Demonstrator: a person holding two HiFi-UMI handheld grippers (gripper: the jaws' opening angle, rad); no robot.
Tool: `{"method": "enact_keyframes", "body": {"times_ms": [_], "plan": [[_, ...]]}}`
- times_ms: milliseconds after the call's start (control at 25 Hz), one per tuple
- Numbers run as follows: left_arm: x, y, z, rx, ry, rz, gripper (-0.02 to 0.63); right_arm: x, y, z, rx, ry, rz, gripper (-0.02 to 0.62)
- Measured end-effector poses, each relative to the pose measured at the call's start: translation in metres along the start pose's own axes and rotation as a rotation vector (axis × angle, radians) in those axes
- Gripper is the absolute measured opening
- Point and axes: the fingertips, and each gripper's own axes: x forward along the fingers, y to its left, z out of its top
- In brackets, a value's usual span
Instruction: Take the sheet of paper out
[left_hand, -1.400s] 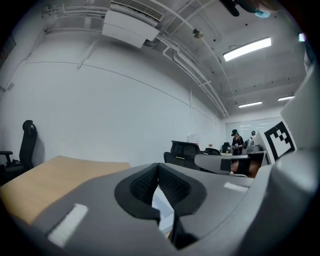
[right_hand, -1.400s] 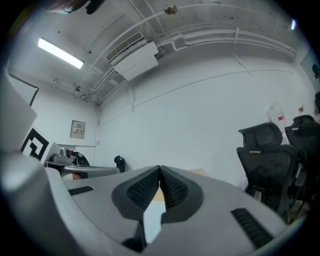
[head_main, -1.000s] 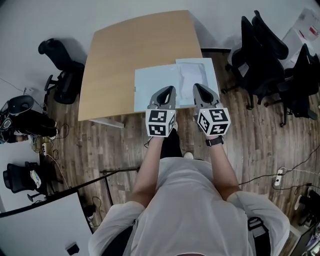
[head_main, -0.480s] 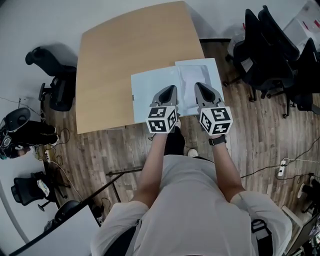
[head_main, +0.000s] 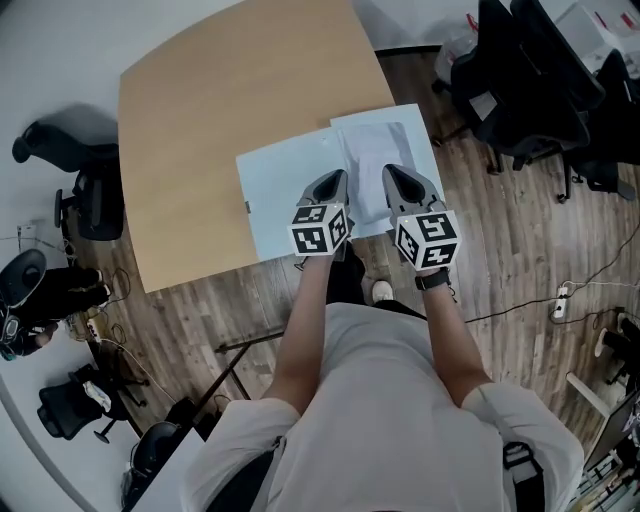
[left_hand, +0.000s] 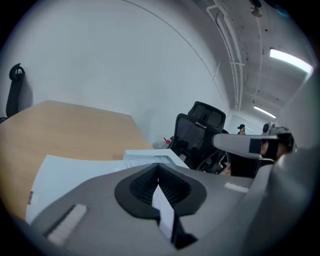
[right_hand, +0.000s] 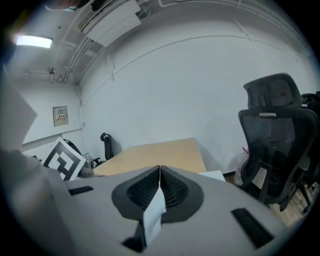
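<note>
Both grippers have dropped and pushed up-frame since the earlier head frames, and the table (head_main: 200, 120) has slid toward the upper left

Head view: left gripper (head_main: 340, 178) and right gripper (head_main: 389, 171) sit side by side at frame centre, tips over the paperwork at the table's near edge. Left of centre a pale blue sheet (head_main: 280, 190) lies flat. A whitish sleeve (head_main: 415, 165) overlaps its right edge. A paler rectangle shows inside the sleeve. I take that for the sheet of paper (head_main: 375, 150), not yet drawn out. The sleeve's right side seems to overhang the table, above the wooden floor (head_main: 500, 240)

Left gripper view: jaws clenched tip to tip, nothing caught between them. The pale blue sheet fills the lower left and the sleeve lies just past the jaw tips at centre. An office chair (left_hand: 200, 125) stands behind

Right gripper view: jaws likewise pressed together and empty. Only a white corner of the sleeve peeks out right of centre

My reading: the approach is under way, with no grasp yet. The jaws must part before anything can be pinched. The paper looks thin and flat, so I expect it to be awkward to lift
</note>
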Motion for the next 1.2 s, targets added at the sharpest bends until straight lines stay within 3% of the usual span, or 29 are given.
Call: {"method": "enact_keyframes", "body": {"times_ms": [760,1040,1200], "plan": [[0.088,0.017,-0.066,-0.009,0.272,-0.135,0.020,0.054,-0.033,-0.037,0.089,0.122,-0.078,0.012],[0.106,0.016,-0.080,0.001,0.333,-0.173,0.118,0.056,-0.043,-0.046,0.114,0.149,-0.099,0.012],[0.114,0.011,-0.086,0.001,0.352,-0.181,0.138,0.058,-0.048,-0.047,0.122,0.155,-0.104,0.012]]}}
